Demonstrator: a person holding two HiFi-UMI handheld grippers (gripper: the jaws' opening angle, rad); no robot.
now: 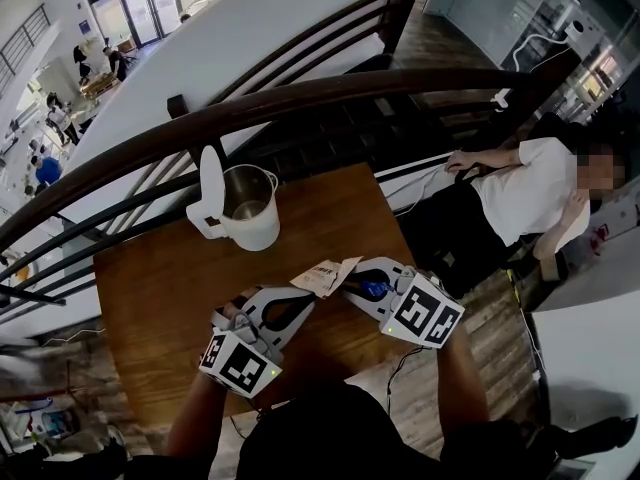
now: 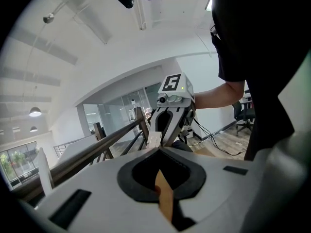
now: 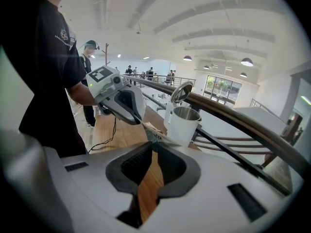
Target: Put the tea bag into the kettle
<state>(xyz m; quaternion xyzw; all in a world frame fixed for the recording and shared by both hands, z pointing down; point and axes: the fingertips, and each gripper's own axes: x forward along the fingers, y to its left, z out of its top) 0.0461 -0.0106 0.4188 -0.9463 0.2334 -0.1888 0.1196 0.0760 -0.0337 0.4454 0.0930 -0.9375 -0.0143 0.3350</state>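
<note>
Progress is early-ish: left tongs (image 1: 303,294) and right tongs (image 1: 349,281) both pinch the tea bag (image 1: 325,276) over the surface (image 1: 165,283). The kettle (image 1: 252,213) sits apart, lid (image 1: 211,183) open; bag looks wrapped, not in yet.

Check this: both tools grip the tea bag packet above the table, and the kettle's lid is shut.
Wrong on the lid: the head view shows the kettle with its lid standing open. The left tool and right tool do grip the tea bag packet above the table.
</note>
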